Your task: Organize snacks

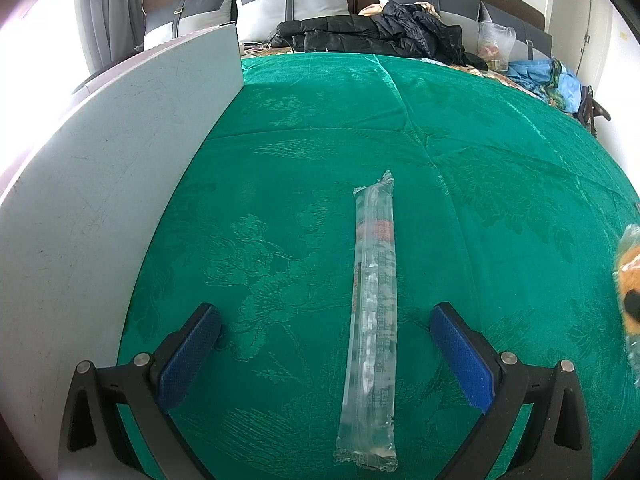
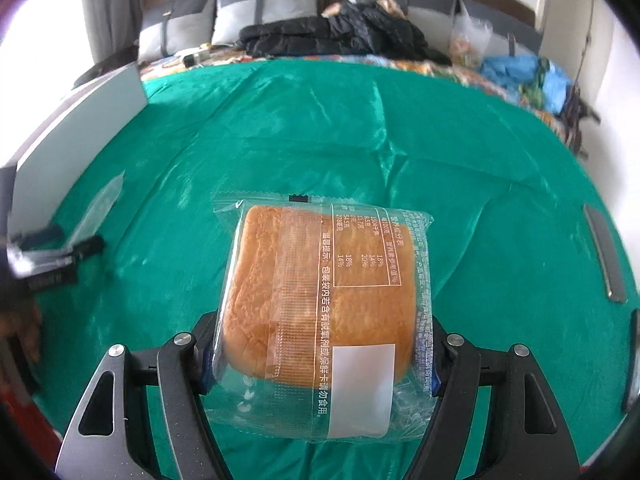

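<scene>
A long clear snack tube packet (image 1: 374, 320) lies on the green cloth (image 1: 320, 160), running away from me between the two blue pads. My left gripper (image 1: 325, 322) is open around its near half, pads apart from it. My right gripper (image 2: 320, 344) is shut on a bread loaf in a clear wrapper (image 2: 320, 300) and holds it above the cloth. The bread's edge also shows at the right of the left wrist view (image 1: 630, 280). The tube packet (image 2: 100, 208) and the left gripper (image 2: 52, 256) show blurred at the left of the right wrist view.
A white box wall (image 1: 100, 200) stands along the left of the cloth. Black jackets (image 1: 372, 32), pillows, a plastic bag (image 1: 494, 44) and blue cloth (image 1: 540, 76) lie at the back. A grey flat bar (image 2: 604, 252) lies at the right.
</scene>
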The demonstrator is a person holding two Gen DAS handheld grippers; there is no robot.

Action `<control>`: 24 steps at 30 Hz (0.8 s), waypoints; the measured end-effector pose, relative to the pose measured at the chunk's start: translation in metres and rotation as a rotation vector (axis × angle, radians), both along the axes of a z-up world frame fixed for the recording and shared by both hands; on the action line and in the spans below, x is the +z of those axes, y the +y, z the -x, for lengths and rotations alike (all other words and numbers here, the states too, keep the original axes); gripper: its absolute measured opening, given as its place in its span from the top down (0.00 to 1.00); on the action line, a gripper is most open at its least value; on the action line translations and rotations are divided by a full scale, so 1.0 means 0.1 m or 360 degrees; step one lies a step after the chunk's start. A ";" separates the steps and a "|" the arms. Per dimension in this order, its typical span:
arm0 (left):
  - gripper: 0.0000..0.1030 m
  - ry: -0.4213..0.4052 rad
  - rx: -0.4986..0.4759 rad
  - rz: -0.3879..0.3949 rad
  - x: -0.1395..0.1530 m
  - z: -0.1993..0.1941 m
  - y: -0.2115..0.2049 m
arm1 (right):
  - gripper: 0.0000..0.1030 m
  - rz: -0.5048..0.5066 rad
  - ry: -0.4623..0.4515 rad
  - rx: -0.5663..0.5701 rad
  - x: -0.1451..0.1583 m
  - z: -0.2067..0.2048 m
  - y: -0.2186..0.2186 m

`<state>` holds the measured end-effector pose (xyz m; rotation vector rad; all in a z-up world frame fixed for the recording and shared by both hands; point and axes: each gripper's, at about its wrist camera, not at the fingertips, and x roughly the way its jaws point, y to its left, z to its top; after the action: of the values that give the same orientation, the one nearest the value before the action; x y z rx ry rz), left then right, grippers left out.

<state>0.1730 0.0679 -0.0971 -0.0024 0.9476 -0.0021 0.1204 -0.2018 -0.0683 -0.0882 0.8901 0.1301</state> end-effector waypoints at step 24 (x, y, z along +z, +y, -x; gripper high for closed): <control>0.00 0.0001 0.0000 0.0001 0.00 0.00 0.01 | 0.08 -0.0050 0.0032 -0.0038 -0.29 -0.16 0.00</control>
<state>0.1726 0.0685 -0.0975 -0.0033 0.9481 -0.0025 0.1368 -0.2014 -0.0976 -0.0473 0.9087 0.1229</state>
